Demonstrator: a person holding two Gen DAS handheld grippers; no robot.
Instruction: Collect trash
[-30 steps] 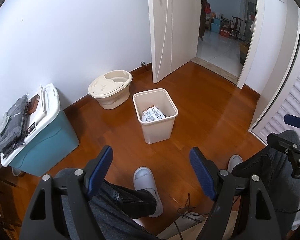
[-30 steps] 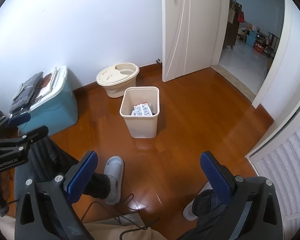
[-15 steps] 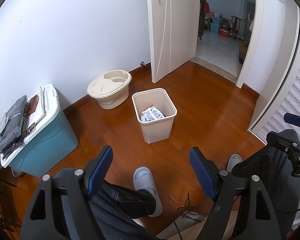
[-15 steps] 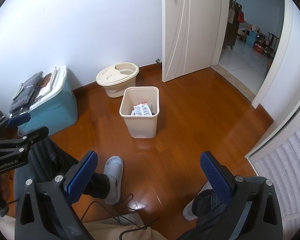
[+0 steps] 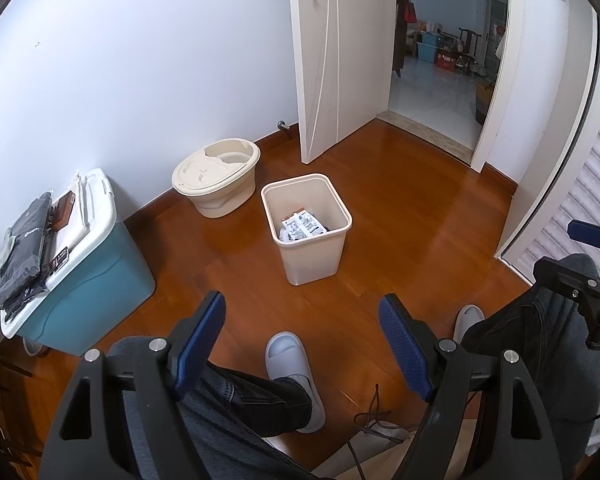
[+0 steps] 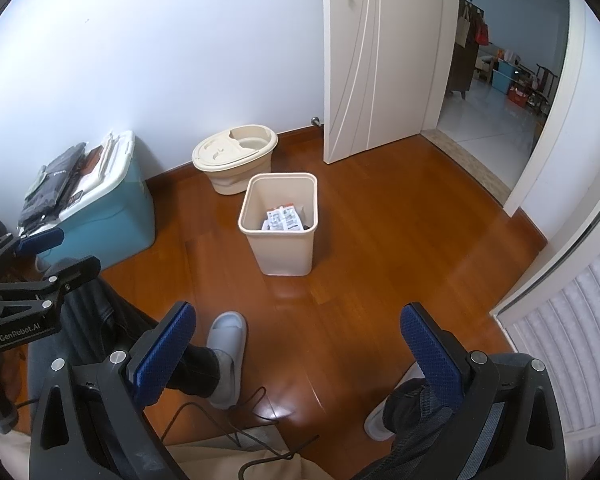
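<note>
- Trash (image 5: 302,226), white printed packets, lies inside a beige bin (image 5: 332,254) standing mid-floor on glossy brown wooden boards (image 5: 412,224)
- Beyond the bin, near the white wall, sits a cream oval bucket (image 5: 219,188); at far left a teal box (image 5: 87,280) with a white lid carries folded dark items
- White door (image 5: 340,52) stands open at far right
- Left gripper (image 5: 302,322) and right gripper (image 6: 295,330) both have jaws apart, holding nothing, above a seated person's legs and grey slippers (image 5: 289,356)
</note>
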